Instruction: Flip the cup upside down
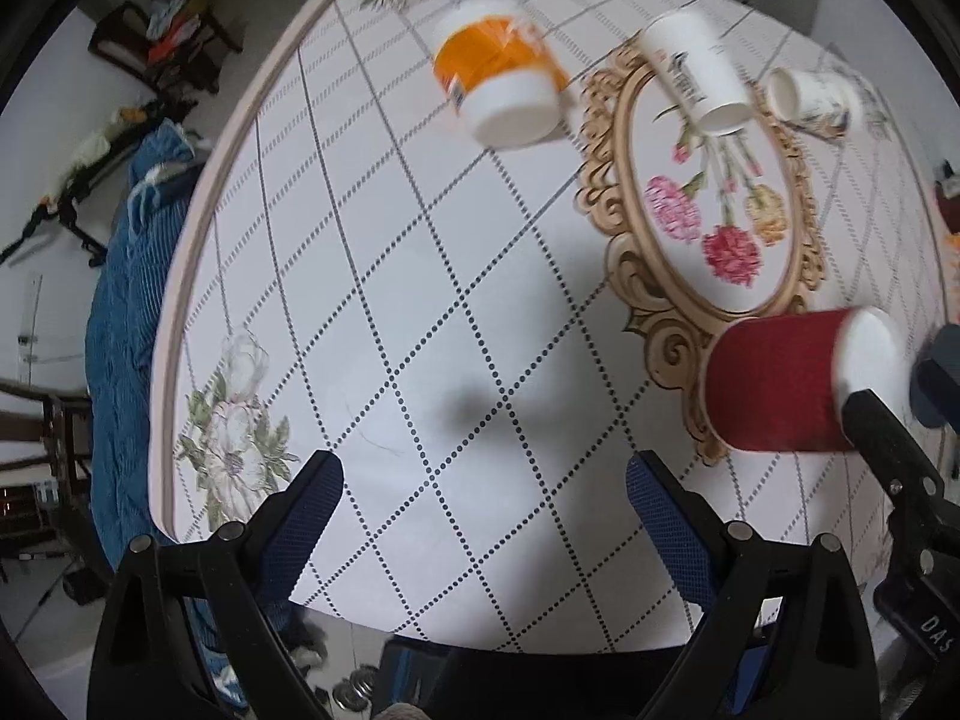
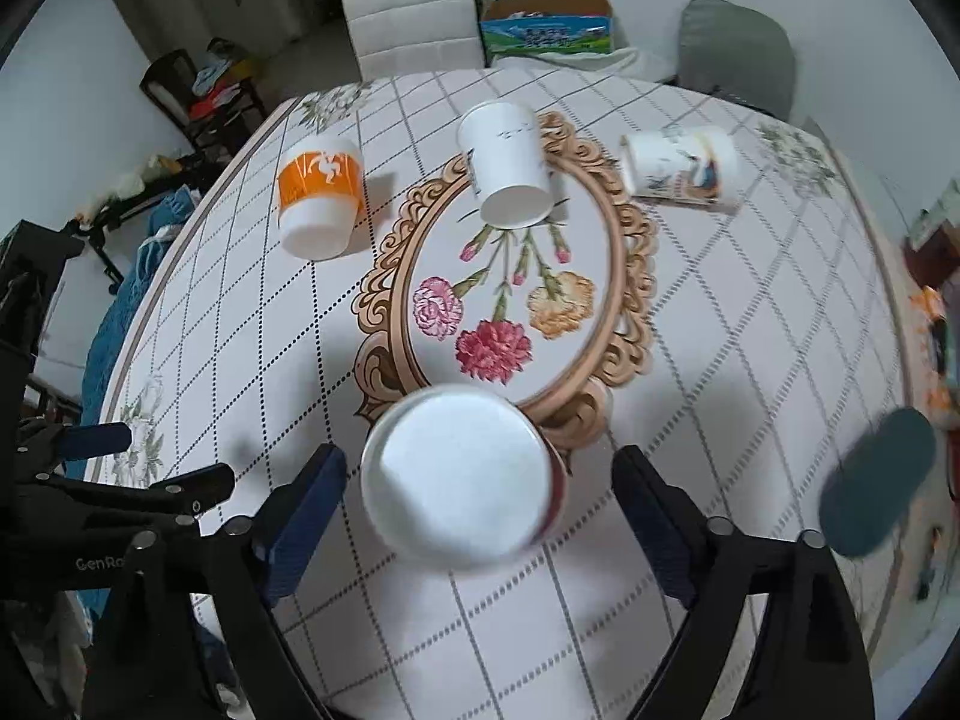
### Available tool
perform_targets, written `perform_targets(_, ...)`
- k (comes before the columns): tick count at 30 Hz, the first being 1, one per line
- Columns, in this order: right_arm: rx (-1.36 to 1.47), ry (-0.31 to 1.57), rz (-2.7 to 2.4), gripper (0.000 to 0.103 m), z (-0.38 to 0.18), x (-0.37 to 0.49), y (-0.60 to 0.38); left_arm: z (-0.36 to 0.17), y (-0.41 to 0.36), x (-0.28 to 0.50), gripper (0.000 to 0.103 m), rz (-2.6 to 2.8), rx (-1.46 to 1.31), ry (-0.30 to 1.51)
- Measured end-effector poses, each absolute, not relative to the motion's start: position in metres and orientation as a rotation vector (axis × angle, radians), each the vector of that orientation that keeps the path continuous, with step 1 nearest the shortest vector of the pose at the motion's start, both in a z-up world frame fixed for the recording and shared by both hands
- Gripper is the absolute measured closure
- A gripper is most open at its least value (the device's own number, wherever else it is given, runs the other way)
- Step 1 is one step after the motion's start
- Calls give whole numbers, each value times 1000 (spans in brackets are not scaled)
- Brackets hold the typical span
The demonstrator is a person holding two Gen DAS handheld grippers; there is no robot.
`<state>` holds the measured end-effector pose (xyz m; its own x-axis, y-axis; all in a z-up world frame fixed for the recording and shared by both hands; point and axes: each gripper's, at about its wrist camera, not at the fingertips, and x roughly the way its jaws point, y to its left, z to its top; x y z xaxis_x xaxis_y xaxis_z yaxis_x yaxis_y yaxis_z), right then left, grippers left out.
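Note:
A red paper cup [image 1: 780,384] [image 2: 462,474] stands bottom up on the table, its white base facing the right wrist camera. My right gripper [image 2: 480,504] is open with its blue pads on either side of the cup, apart from it. In the left wrist view a right finger [image 1: 882,438] shows beside the cup. My left gripper [image 1: 480,498] is open and empty over bare tablecloth left of the red cup. An orange-and-white cup [image 1: 498,78] [image 2: 321,201], a plain white cup [image 1: 696,72] [image 2: 510,171] and a printed cup [image 1: 810,99] [image 2: 681,171] sit farther back.
The round table [image 2: 240,324] has a checked floral cloth with a gold oval frame print [image 2: 510,294]. A white chair [image 2: 414,18], a box [image 2: 549,27] and a grey cushion [image 2: 738,54] stand beyond the far edge. A blue cloth [image 1: 120,324] hangs left of the table.

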<state>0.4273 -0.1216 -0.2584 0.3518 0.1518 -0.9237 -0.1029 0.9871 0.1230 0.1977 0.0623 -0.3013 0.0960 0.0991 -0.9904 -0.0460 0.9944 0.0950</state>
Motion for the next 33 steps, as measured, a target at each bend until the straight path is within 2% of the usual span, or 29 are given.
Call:
perform_targets(6,43,1159,25,4,-217,390,-145,-259,58,187,6,87,39,1368)
perform_targets(9,4,1128,-35,3,-198,374,-153,-237,56,180,3,92,38,1312)
perform_targets(17,-20,1076,-73,3,-157,344,-165,-194,47,158,2,91,42,1211)
perform_targets(33,-11,918,-37,3,-31,224,-181,-83,25,45,2,69,20,1010)
